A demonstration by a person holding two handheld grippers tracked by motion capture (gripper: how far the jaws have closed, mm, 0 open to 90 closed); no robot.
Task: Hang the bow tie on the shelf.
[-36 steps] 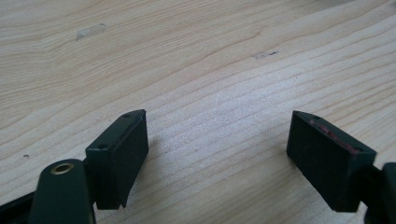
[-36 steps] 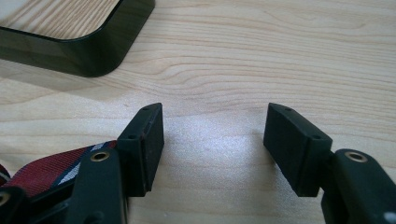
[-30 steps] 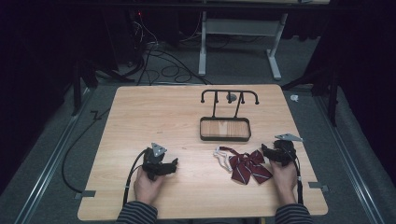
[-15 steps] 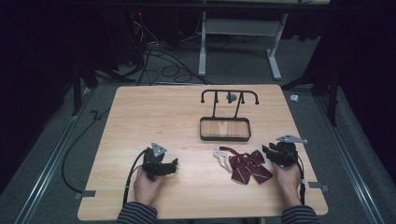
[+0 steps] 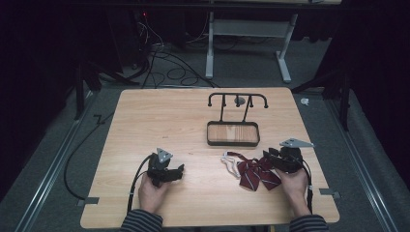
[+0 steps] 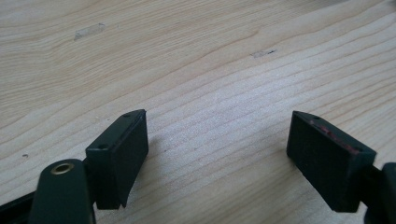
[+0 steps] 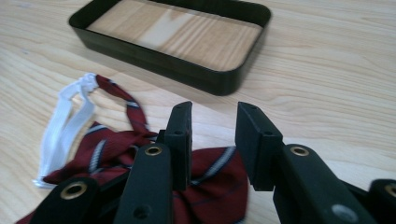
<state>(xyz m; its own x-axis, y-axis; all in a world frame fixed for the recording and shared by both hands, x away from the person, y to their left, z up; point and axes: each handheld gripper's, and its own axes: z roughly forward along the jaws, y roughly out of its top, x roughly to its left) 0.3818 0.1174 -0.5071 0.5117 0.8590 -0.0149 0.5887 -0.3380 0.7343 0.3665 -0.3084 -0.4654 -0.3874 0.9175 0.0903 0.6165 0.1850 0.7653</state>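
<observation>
A dark red striped bow tie (image 5: 254,173) with a white elastic strap (image 5: 228,162) lies on the wooden table, in front of a black tray (image 5: 232,143). My right gripper (image 5: 269,157) sits at the tie's right end. In the right gripper view its jaws (image 7: 212,116) have just been closing and stand partly apart over the bow tie (image 7: 107,154). Red cloth shows low in the gap, and the pads do not visibly press on it. My left gripper (image 5: 179,170) rests on the table at the left. Its jaws (image 6: 217,135) are wide open over bare wood.
The black tray (image 7: 154,53) has a wooden floor and carries a black hanger rail (image 5: 237,95) on two posts behind it. The table (image 5: 159,121) ends close behind both hands. Cables and a desk frame lie on the floor beyond the far edge.
The right gripper's jaws have drawn closer together over the bow tie's right end, and that hand has lifted slightly. The left hand and gripper have kept still.
</observation>
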